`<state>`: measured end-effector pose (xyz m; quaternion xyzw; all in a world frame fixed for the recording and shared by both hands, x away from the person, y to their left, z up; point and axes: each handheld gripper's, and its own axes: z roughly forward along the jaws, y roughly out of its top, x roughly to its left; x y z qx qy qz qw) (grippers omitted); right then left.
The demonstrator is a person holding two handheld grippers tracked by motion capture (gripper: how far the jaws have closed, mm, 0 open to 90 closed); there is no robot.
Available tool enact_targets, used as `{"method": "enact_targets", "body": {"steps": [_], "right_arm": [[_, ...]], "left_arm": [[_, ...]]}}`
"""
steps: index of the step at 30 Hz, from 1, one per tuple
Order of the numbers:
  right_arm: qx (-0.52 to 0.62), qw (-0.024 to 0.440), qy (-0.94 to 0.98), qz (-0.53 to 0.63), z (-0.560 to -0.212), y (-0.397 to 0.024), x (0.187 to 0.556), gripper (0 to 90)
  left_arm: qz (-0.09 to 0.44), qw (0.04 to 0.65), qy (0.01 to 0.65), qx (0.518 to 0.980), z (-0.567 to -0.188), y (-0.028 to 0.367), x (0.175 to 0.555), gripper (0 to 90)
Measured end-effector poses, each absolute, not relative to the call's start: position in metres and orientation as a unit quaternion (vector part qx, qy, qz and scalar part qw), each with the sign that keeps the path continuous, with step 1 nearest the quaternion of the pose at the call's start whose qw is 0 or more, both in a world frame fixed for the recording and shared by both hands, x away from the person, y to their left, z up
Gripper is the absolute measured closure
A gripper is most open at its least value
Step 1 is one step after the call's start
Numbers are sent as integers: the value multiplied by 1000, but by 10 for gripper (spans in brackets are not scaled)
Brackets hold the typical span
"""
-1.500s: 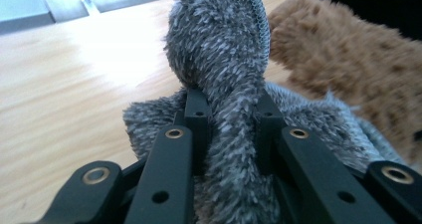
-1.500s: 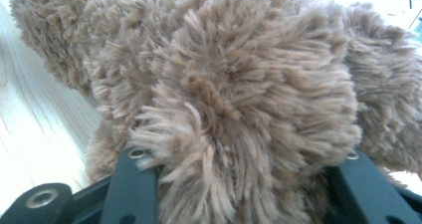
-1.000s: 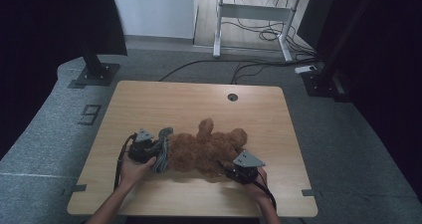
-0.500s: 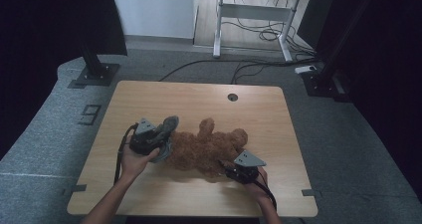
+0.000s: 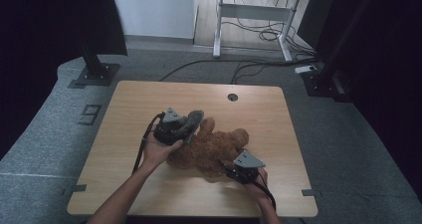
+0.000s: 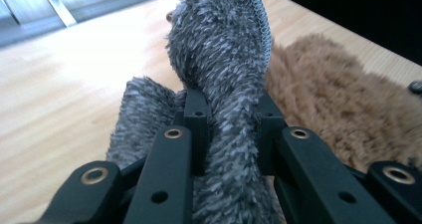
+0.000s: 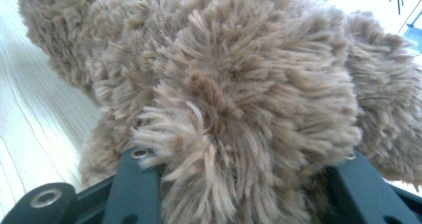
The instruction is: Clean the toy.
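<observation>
A brown teddy bear (image 5: pixel 214 149) lies on the wooden table (image 5: pixel 249 104), near its middle. My left gripper (image 5: pixel 189 128) hangs above the bear's left side, shut on a grey fuzzy cloth (image 5: pixel 195 118). In the left gripper view the cloth (image 6: pixel 224 45) stands up between the pinching jaws of the left gripper (image 6: pixel 230 109), with the bear (image 6: pixel 323 99) behind it. My right gripper (image 5: pixel 234 170) sits at the bear's near right side. Its jaws have just been closing, and the right gripper (image 7: pixel 244 159) squeezes the bear's plush (image 7: pixel 239 74).
A round cable hole (image 5: pixel 232 97) sits near the table's far edge. Beyond it, on the floor, are a white desk frame (image 5: pixel 254 20) with cables, a black stand at the left (image 5: pixel 92 69) and another at the right (image 5: pixel 323 79).
My left gripper has risen and moved away from me and to the right, carrying the grey cloth up over the bear. The right gripper has stayed put.
</observation>
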<state>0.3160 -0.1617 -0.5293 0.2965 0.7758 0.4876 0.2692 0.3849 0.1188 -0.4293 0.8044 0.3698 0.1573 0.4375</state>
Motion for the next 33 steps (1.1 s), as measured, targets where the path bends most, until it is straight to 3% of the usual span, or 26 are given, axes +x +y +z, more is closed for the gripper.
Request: {"method": "enact_targets", "body": {"steps": [20,33], "right_arm": [[229,365,739,517,-508,-142,319,573],[199,349,769,498,-526,-152,309,523]], "left_arm": [[170,446,379,793,-413,134,390,745],[134,428,380,809,-442,126,387,749]]}}
